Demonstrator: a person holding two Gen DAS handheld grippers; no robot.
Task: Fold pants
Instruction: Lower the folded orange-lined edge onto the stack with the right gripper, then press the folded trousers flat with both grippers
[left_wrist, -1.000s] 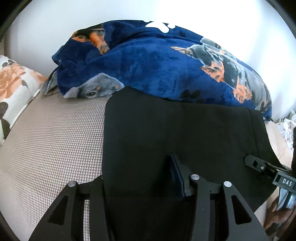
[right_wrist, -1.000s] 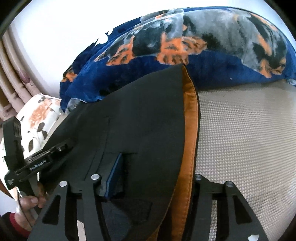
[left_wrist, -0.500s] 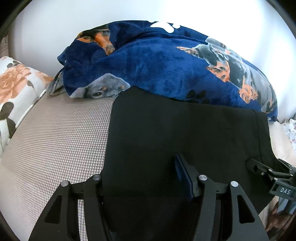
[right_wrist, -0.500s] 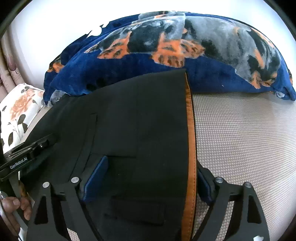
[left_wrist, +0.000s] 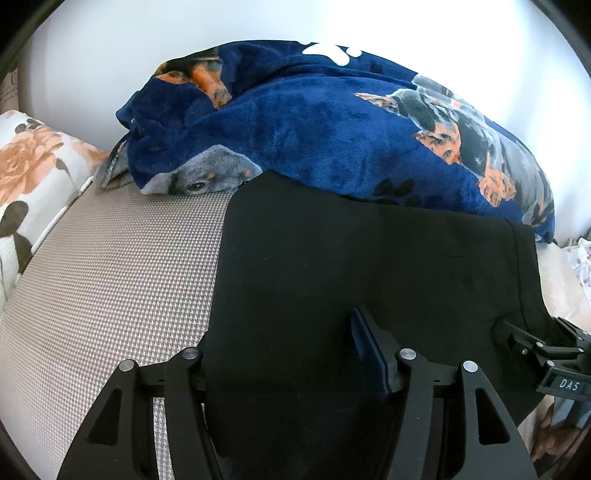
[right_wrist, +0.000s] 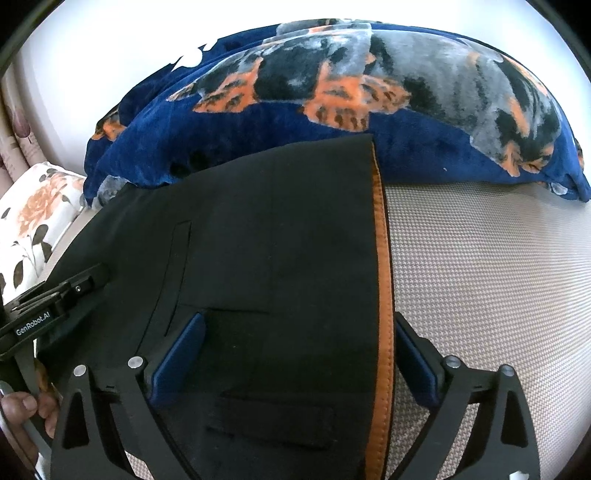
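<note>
Black pants (left_wrist: 351, 266) lie folded flat on the beige woven bed surface (left_wrist: 110, 280); their orange-lined waistband edge (right_wrist: 382, 280) shows in the right wrist view, where the pants (right_wrist: 266, 236) fill the middle. My left gripper (left_wrist: 291, 350) is open, its fingers straddling the near edge of the pants, the left finger partly hidden by cloth. My right gripper (right_wrist: 295, 347) is open wide, its blue pads on either side of the waistband end. Each gripper shows in the other's view: the right one (left_wrist: 535, 347), the left one (right_wrist: 55, 295).
A dark blue fleece blanket (left_wrist: 332, 129) with dog prints is heaped behind the pants, touching their far edge. A floral pillow (left_wrist: 29, 166) lies at the far left. A white wall stands behind. A hand (right_wrist: 22, 406) holds the left gripper's handle.
My right gripper has opened wide and let go of the waistband. My left gripper has also opened. The pants now rest flat on the bed.
</note>
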